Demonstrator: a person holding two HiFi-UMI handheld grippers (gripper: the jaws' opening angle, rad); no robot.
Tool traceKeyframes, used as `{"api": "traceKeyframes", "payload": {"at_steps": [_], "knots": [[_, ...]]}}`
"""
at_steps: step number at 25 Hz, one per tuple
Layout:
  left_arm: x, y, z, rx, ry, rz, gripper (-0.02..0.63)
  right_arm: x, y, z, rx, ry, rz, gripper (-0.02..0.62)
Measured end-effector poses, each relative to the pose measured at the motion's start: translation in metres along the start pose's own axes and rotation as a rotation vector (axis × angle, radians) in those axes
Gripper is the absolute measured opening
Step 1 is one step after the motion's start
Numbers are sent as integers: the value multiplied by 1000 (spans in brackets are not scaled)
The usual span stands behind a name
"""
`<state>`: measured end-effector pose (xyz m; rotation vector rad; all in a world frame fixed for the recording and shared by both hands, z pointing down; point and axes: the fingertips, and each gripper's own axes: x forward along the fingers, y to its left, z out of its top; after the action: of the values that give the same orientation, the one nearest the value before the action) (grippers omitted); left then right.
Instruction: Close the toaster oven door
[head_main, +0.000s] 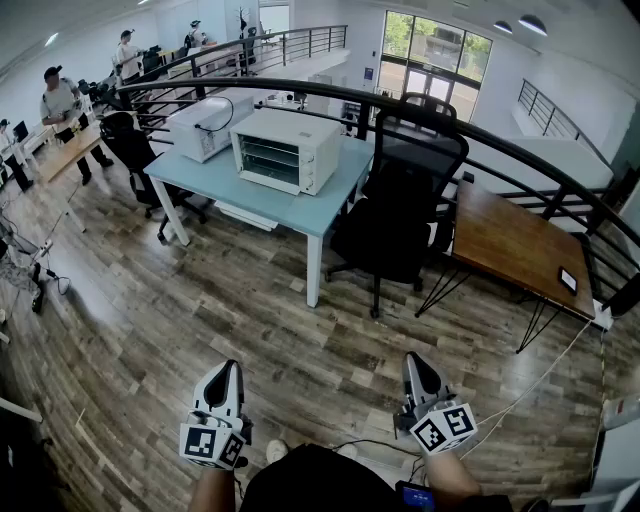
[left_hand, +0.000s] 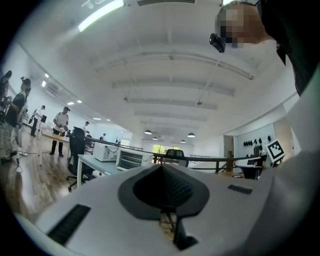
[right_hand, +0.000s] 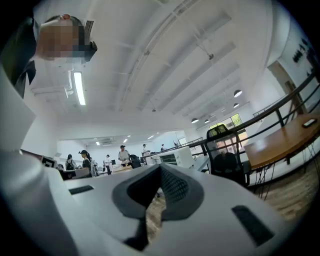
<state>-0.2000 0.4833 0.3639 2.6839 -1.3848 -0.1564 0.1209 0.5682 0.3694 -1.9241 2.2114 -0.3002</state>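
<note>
Standing well ahead of both grippers and a little to the left gripper's side, the toaster oven (head_main: 283, 150) sits on a pale blue table (head_main: 215, 180). It is white and box-shaped, and its glass front faces the tools. Wire racks show through the glass, and I can make out nothing lying on them. The door looks upright against the front, though from this far off I cannot tell whether it is fully latched.

The left gripper (head_main: 228, 368) is held low near the person's body, its jaws pressed together on nothing. The right gripper (head_main: 413, 360) hangs beside it at the same height. Its pads meet at the tips and it holds nothing either.

Beyond the oven a second white appliance (head_main: 205, 127) rests on the same table. A black office chair (head_main: 395, 215) stands ahead of the right gripper, just beside the table's near corner. Farther to that gripper's right is a wooden desk (head_main: 510, 245) with a small dark flat item (head_main: 567, 280) on it. Bare plank floor (head_main: 200, 320) lies between the tools and the table. People (head_main: 60, 100) stand far off beyond the left gripper.
</note>
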Motion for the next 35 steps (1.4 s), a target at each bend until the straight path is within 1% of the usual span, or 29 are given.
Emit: {"api": "traceKeyframes", "payload": {"at_steps": [4,10,14,16,21,24,26,30,35], "knots": [[3,-3,0,6,-7,10,9,6,-2,2,-9,3,31,-5],[3,-14,-3,-6,-2,30,9,2,-13,1,24,26,55,-5],[-1,-24,-10,-11,-4,50,11,-1,-20,-6,-56,67,76,-3],[-3,-31,-14,-12,-3,65,9,-4,-27,-10,-78,83,76,-3],[1,-39,-26,-31,21,91,11,2,-50,-23,-23,113,79,-3],[5,-30,-30,-28,40,113,11,14,-51,-33,3,135,91,-3],[18,-19,-30,-25,31,119,11,28,-53,-32,6,130,92,-3],[58,14,-23,-47,4,128,11,66,-60,-15,0,95,72,-3],[119,50,-17,-58,-25,91,9,126,-68,-5,-14,72,56,-3]]}}
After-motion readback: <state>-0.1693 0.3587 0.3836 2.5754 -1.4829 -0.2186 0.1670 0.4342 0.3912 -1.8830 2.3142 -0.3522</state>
